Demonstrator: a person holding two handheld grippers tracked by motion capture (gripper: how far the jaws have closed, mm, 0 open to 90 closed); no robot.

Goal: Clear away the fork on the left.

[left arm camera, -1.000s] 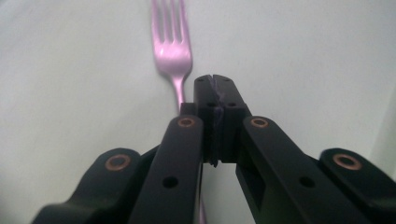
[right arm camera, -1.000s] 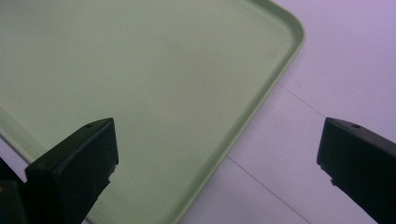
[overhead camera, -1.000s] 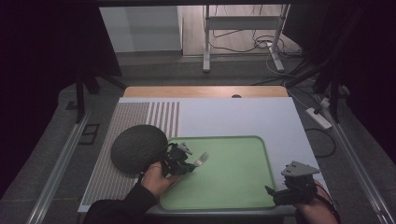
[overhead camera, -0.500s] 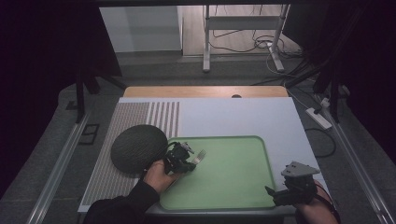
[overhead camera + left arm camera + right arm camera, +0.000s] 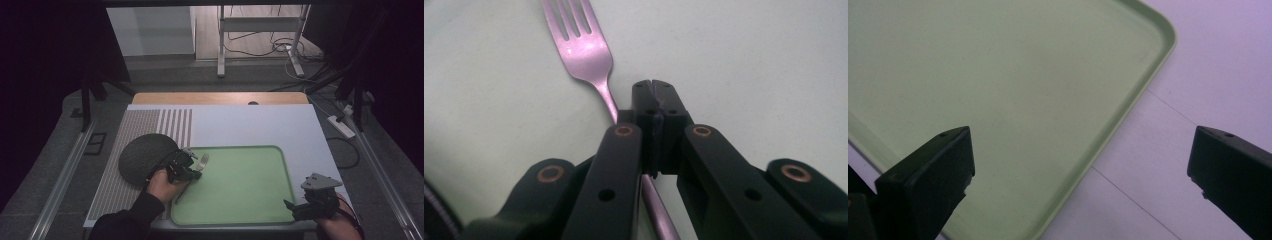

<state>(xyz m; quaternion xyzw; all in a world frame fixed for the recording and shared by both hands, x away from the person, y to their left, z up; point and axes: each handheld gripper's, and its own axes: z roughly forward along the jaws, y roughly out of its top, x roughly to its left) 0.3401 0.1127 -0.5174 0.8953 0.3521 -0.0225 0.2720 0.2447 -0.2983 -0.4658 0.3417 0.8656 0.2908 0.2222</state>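
The left gripper [image 5: 192, 167], left of centre in the high view, has its jaws clenched together; in the left gripper view the fork [image 5: 584, 47] runs from the upper left down under those shut jaws, its handle passing beside and beneath them, so I cannot tell whether it is pinched. The fork lies on the green tray [image 5: 245, 200] near the tray's upper left corner, just right of the dark round plate [image 5: 142, 157]. The right gripper [image 5: 300, 210], at the lower right of the high view, stands with jaws wide apart over the tray's corner and the white table [image 5: 1208, 65].
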